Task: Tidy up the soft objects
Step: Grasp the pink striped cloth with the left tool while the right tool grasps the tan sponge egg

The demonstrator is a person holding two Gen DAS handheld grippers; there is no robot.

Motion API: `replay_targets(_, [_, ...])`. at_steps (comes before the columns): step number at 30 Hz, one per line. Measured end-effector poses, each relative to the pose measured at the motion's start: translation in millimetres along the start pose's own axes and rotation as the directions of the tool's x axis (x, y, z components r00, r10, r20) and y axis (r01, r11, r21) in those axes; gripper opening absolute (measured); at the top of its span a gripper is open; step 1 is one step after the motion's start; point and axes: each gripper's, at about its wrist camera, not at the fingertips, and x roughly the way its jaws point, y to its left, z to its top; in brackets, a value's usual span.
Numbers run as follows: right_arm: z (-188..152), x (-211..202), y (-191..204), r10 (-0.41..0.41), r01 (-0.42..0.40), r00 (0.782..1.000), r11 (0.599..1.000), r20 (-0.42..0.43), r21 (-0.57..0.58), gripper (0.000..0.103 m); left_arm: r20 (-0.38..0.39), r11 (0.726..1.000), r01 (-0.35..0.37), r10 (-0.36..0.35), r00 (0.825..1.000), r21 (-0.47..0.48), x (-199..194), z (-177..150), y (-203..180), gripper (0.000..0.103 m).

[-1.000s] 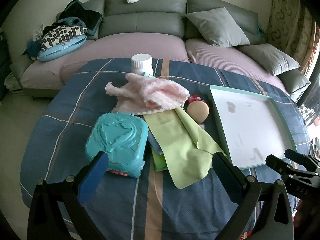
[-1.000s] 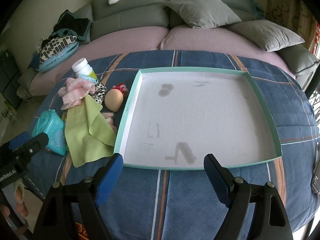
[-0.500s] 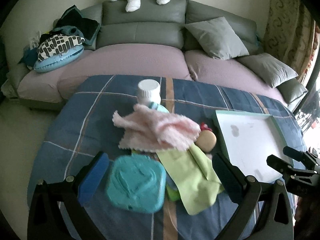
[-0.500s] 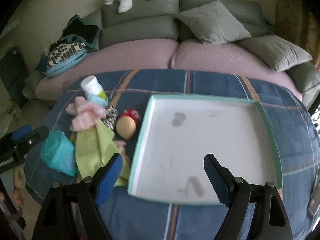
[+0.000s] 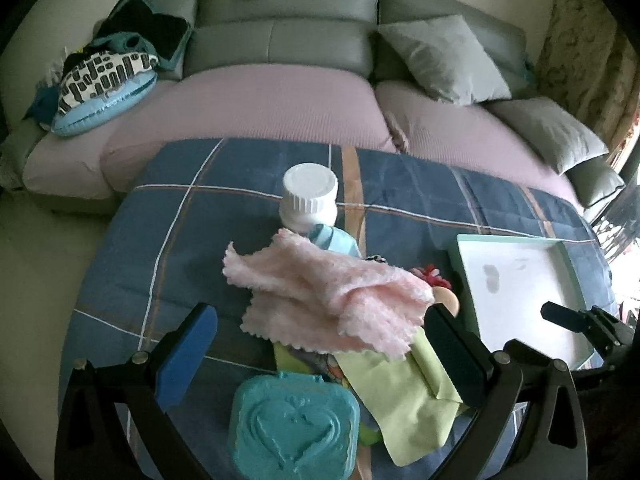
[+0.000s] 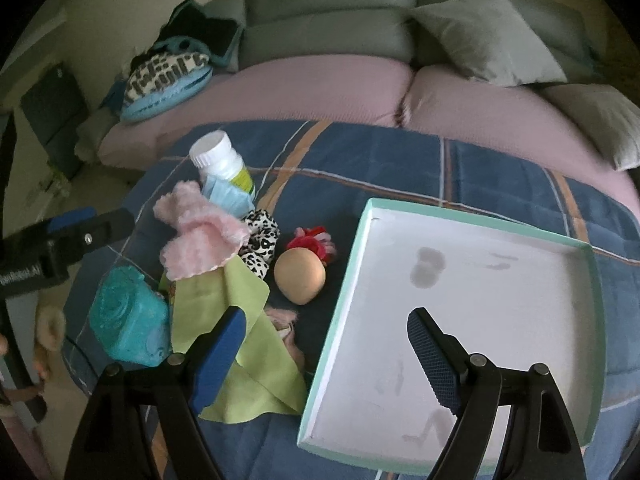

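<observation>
A pile lies on the blue plaid cloth: a fluffy pink cloth (image 5: 332, 300) (image 6: 200, 240), a lime green cloth (image 5: 404, 396) (image 6: 236, 340), a leopard-print scrunchie (image 6: 260, 242), a red-haired doll head (image 6: 300, 274), a light blue mask (image 6: 226, 196). My left gripper (image 5: 320, 344) is open, hovering above the pink cloth. It shows at the left in the right wrist view (image 6: 86, 228). My right gripper (image 6: 326, 350) is open over the left rim of the white tray (image 6: 480, 300), empty.
A white pill bottle (image 5: 310, 200) stands behind the pile. A teal plastic case (image 5: 294, 428) (image 6: 128, 328) lies at the near left. The tray (image 5: 516, 280) has a mint rim. A grey and pink sofa with cushions (image 5: 444, 60) lies beyond.
Both grippers moved forward and left toward the pile. The left gripper now stands over the pink cloth; the right has shifted from the tray's middle to its left rim. Jaws stayed open.
</observation>
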Motion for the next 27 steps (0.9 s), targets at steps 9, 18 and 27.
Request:
replay_targets(9, [18,34,12,0.032,-0.036,0.998,0.996,-0.053,-0.076,0.062,-0.101,0.999,-0.013,0.008,0.995,-0.047,30,23,-2,0.103])
replay_targets(18, [29,66,23,0.038,-0.052,0.994,0.989,-0.104,-0.14,0.053,-0.171,0.998,0.003,-0.014,0.985,-0.061,61,28,-10,0.103])
replay_targets(27, [30,89,30,0.014,-0.039,0.99,0.983,-0.142,-0.178,0.053,-0.192,0.996,-0.003,-0.014,0.981,-0.089,79,28,-2,0.095])
